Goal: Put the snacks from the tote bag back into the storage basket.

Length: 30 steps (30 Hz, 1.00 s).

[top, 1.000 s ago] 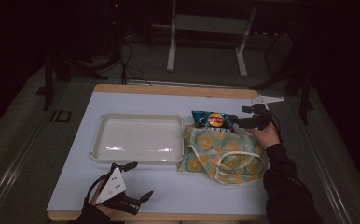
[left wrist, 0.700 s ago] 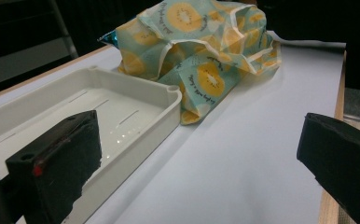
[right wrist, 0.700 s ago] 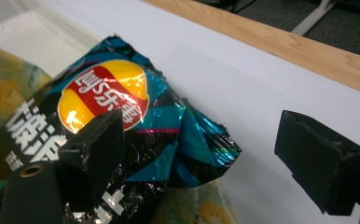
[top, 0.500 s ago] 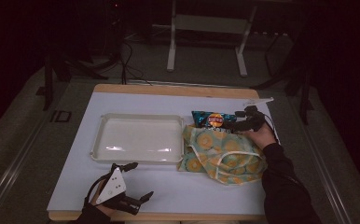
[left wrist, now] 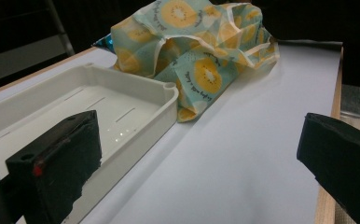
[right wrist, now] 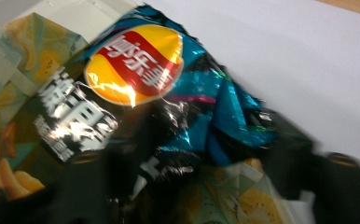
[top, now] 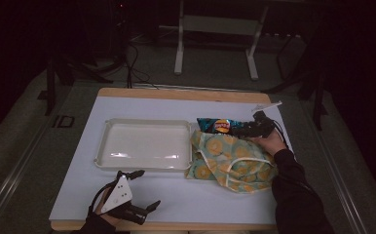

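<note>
A blue and black chip bag (top: 220, 126) (right wrist: 136, 65) lies at the back right, partly on a kiwi-print cloth bag (top: 230, 161) (left wrist: 201, 51). My right gripper (top: 242, 129) (right wrist: 215, 186) is at the chip bag's crumpled right end. Its jaws stand apart with that end between them, and the view is blurred. My left gripper (top: 148, 188) (left wrist: 199, 154) rests open near the table's front left edge, with nothing between its jaws. A white tray (top: 144, 144) (left wrist: 122, 107) lies empty just beyond it.
The cloth bag touches the tray's right side. The white tabletop (top: 196, 204) has a wooden edge (top: 176, 226) at the front. Metal stand legs (top: 178, 53) rise on the dark floor behind the table.
My right gripper has moved left along the table's back right, up to the chip bag's end. The left gripper has stayed still.
</note>
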Tool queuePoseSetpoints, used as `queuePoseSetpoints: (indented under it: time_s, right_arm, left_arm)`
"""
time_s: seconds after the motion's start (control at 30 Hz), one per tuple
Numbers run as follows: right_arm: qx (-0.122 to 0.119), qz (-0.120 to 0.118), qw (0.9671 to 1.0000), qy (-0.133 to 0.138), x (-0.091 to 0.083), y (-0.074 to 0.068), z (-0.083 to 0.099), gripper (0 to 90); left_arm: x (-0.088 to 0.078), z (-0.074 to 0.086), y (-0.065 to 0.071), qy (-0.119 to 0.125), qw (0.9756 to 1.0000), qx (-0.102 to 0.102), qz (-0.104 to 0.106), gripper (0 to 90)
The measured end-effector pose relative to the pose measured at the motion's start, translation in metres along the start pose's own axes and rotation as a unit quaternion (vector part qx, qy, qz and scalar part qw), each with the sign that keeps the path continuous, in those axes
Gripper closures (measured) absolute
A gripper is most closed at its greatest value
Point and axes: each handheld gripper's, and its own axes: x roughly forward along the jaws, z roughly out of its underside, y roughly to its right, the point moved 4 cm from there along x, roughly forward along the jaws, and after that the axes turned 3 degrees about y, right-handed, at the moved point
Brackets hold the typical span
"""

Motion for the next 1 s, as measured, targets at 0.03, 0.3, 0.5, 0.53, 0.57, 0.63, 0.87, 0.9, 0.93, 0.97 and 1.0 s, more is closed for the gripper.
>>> queuePoseSetpoints:
  time_s: [0.03,0.3,0.5,0.53,0.57,0.63,0.87,0.9,0.93,0.97,1.0]
  right_arm:
    - [0.0,0.0,1.0,0.0,0.0,0.0,0.0,45.7]
    - [-0.027,0.05,0.9981,-0.026,0.001,-0.005,-0.004,89.5]
    - [-0.038,0.06,0.9974,-0.012,-0.007,-0.01,-0.008,89.9]
    - [-0.037,0.058,0.9976,-0.001,-0.013,-0.011,-0.01,89.9]
    - [-0.037,0.058,0.9976,-0.001,-0.013,-0.011,-0.01,89.9]
    - [-0.041,0.061,0.9973,0.008,-0.02,-0.013,-0.011,89.9]
    - [-0.054,0.047,0.996,0.054,-0.053,-0.026,-0.018,90.0]
    - [-0.058,0.045,0.9956,0.058,-0.057,-0.028,-0.019,90.0]
    - [-0.06,0.044,0.9953,0.061,-0.061,-0.031,-0.02,90.0]
    - [-0.066,0.044,0.9947,0.066,-0.064,-0.034,-0.021,90.0]
    - [-0.068,0.043,0.9945,0.067,-0.066,-0.036,-0.022,90.0]
  left_arm:
    - [0.0,0.0,0.0,0.0,1.0,0.0,0.0,0.3]
    - [0.0,0.0,0.0,0.001,1.0,0.001,0.001,0.3]
    - [0.0,0.0,0.0,0.001,1.0,0.001,0.001,0.3]
    - [0.0,0.0,0.0,0.001,1.0,0.001,0.001,0.3]
    - [0.0,0.0,0.0,0.001,1.0,0.001,0.001,0.3]
    - [0.0,0.0,0.0,0.001,1.0,0.002,0.001,0.3]
    - [0.001,0.0,0.0,-0.003,1.0,0.003,-0.001,0.3]
    - [0.001,0.0,0.0,-0.003,1.0,0.003,-0.001,0.3]
    - [0.001,0.0,0.0,-0.002,1.0,0.003,-0.002,0.3]
    - [0.001,0.0,0.0,-0.002,1.0,0.003,-0.002,0.3]
    - [0.001,0.0,0.0,-0.002,1.0,0.003,-0.002,0.3]
